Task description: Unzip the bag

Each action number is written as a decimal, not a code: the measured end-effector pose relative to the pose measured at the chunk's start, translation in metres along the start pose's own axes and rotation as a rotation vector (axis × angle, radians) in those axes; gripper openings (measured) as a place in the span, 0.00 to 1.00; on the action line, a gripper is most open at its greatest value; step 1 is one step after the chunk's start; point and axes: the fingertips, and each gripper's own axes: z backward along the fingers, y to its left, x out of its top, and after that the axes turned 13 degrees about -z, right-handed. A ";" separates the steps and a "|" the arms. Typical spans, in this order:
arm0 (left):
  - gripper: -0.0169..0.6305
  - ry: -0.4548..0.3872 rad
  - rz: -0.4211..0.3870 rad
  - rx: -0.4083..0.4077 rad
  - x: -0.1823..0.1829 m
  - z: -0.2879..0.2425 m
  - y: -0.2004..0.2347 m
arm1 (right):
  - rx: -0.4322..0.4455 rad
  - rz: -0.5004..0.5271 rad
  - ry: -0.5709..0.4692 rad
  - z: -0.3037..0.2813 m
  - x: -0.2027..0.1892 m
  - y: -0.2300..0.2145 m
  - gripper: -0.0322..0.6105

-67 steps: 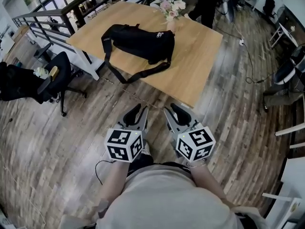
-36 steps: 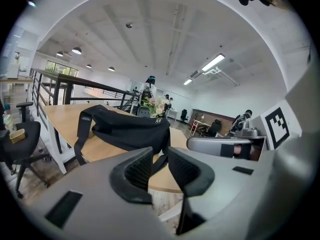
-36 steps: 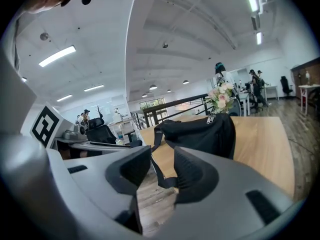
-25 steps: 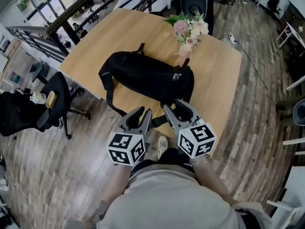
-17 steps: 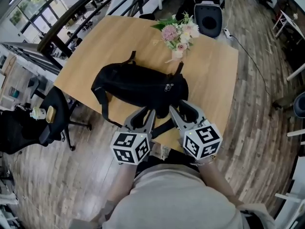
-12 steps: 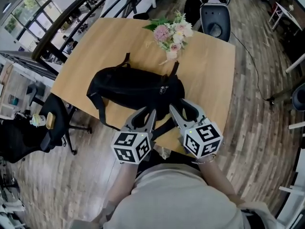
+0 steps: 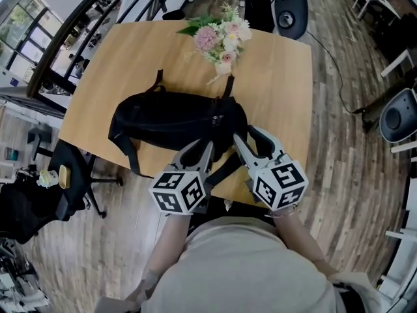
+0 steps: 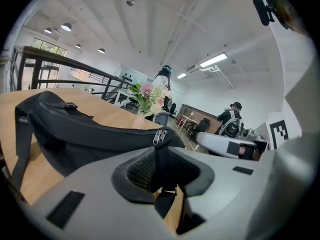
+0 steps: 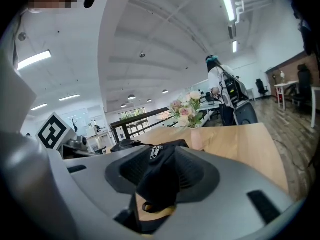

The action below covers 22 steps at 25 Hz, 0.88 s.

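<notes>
A black bag [image 7: 172, 119] lies lengthwise on the wooden table [image 7: 280, 77], with its paired zipper pulls [image 7: 218, 119] near the right end. Its strap [image 7: 225, 169] runs off the near table edge. My left gripper [image 7: 197, 154] hovers over the bag's near side, jaws apart and holding nothing. My right gripper [image 7: 251, 142] is at the bag's right end, its jaws opening with nothing pressed between the pads. The left gripper view shows the left gripper [image 8: 161, 169] just below the pulls [image 8: 160, 136]. In the right gripper view, the right gripper [image 9: 162, 176] frames the bag's end and the pulls [image 9: 156, 152].
A vase of pink and white flowers [image 7: 221, 38] stands just behind the bag. An office chair [image 7: 65, 181] is on the floor to the left, another chair [image 7: 290, 5] beyond the table. A person [image 8: 231, 121] stands in the background.
The person has stepped up to the table, and both grippers have moved forward from over the floor to the bag's near right end. Nothing has been taken hold of.
</notes>
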 end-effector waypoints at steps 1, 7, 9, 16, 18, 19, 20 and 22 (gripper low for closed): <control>0.16 0.002 -0.004 -0.019 0.002 -0.003 -0.001 | -0.015 -0.005 0.002 -0.001 -0.001 -0.002 0.29; 0.16 0.035 -0.031 -0.119 0.015 -0.019 0.003 | -0.078 -0.048 0.018 -0.015 -0.006 -0.007 0.29; 0.16 0.049 -0.036 -0.143 0.017 -0.023 0.006 | -0.095 -0.066 0.015 -0.020 -0.006 -0.009 0.29; 0.16 0.098 -0.016 -0.214 0.011 -0.039 0.007 | -0.129 -0.103 0.020 -0.033 -0.006 -0.019 0.32; 0.16 0.115 -0.014 -0.226 0.007 -0.043 0.006 | -0.139 -0.106 0.027 -0.036 -0.007 -0.022 0.33; 0.16 0.123 -0.012 -0.229 0.005 -0.044 0.006 | -0.142 -0.107 0.030 -0.038 -0.008 -0.023 0.33; 0.16 0.128 -0.009 -0.231 0.003 -0.045 0.007 | -0.144 -0.108 0.033 -0.039 -0.009 -0.024 0.33; 0.16 0.137 -0.010 -0.236 0.001 -0.048 0.008 | -0.143 -0.110 0.035 -0.042 -0.011 -0.026 0.33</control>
